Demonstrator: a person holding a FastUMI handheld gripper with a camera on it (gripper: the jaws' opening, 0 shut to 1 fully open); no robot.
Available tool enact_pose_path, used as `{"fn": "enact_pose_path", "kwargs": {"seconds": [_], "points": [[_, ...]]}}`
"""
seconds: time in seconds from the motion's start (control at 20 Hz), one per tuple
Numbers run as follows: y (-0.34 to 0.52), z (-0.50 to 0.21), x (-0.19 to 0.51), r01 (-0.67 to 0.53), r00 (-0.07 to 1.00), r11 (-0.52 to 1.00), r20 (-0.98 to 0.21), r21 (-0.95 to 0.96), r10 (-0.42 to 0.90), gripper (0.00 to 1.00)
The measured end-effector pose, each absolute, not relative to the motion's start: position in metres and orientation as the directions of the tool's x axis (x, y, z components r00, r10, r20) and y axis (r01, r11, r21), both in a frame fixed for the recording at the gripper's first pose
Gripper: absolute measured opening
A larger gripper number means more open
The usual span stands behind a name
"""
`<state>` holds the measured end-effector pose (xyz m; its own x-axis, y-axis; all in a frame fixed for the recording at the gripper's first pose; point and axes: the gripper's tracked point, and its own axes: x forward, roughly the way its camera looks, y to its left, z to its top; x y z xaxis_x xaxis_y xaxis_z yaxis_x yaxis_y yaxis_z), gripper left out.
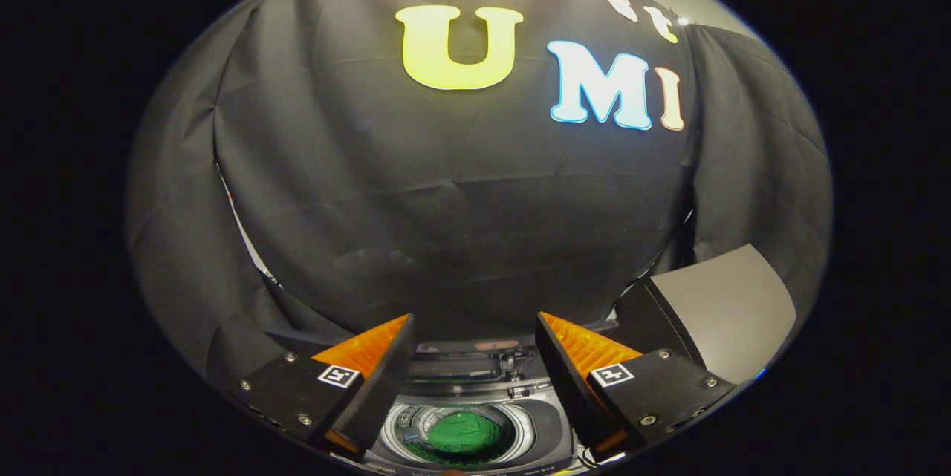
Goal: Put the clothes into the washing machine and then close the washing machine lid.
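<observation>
Gripper view: the gripper (475, 342) hangs above the washing machine (475, 435), fingers spread wide and holding nothing. Between them, below, the green clothes (466, 431) lie bundled in the drum. Right of them the lid (724, 309) stands raised.

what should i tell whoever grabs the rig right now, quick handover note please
Tongs: open, holding nothing, raised above the washing machine and pointing toward the black cloth wall.
Clothes: a green bundle lies inside the drum, seen below and between the fingers.
Lid: a grey panel stands up beyond the right finger; it looks like the open lid, so the machine is not yet closed.
Done: the clothes are in the drum.
Left: reach the lid and swing it down shut over the opening.
</observation>
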<state>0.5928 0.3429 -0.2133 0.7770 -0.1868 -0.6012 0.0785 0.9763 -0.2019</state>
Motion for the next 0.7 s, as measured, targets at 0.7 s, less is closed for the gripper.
{"fn": "enact_pose_path", "kwargs": {"seconds": [0.7], "points": [[0.343,-0.280,0.627,0.015,0.708,0.988,-0.696,-0.153,-0.119,0.98]]}}
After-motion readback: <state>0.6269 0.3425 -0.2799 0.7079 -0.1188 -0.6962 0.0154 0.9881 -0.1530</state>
